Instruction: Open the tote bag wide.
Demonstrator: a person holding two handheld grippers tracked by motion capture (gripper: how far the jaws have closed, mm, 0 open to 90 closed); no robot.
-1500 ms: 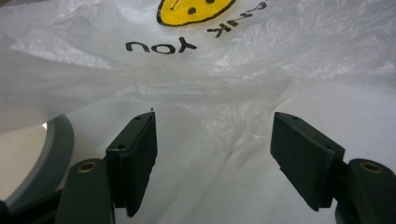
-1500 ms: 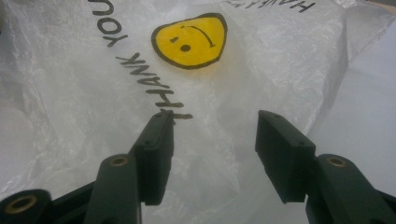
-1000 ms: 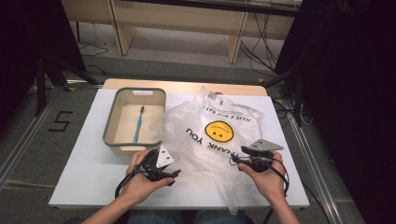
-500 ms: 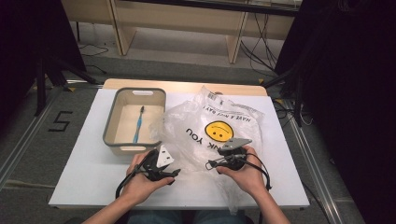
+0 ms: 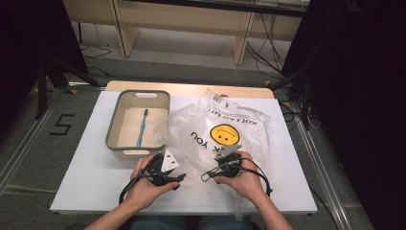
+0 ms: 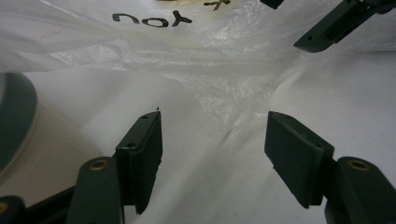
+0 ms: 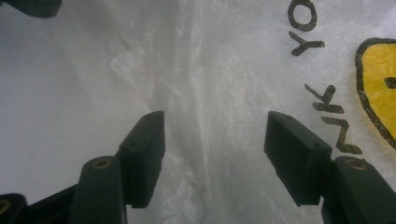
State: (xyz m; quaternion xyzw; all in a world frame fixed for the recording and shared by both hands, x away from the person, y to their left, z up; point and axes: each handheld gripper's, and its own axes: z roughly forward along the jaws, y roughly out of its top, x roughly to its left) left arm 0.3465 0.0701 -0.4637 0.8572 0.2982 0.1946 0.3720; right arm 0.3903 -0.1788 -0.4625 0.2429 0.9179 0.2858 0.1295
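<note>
Two sets of jaws, both mine, low in the frame: my left gripper (image 5: 176, 178) gapes with nothing between, my right gripper (image 5: 207, 175) has just been widening over the plastic bag (image 5: 225, 132), which sprawls mid-bench right of the tray (image 5: 115, 125).

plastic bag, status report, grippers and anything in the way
Left gripper open at bag's near edge. Right gripper open over plastic bag, jaws just opening, nothing gripped. Bin with toothbrush beside, not blocking.
</note>
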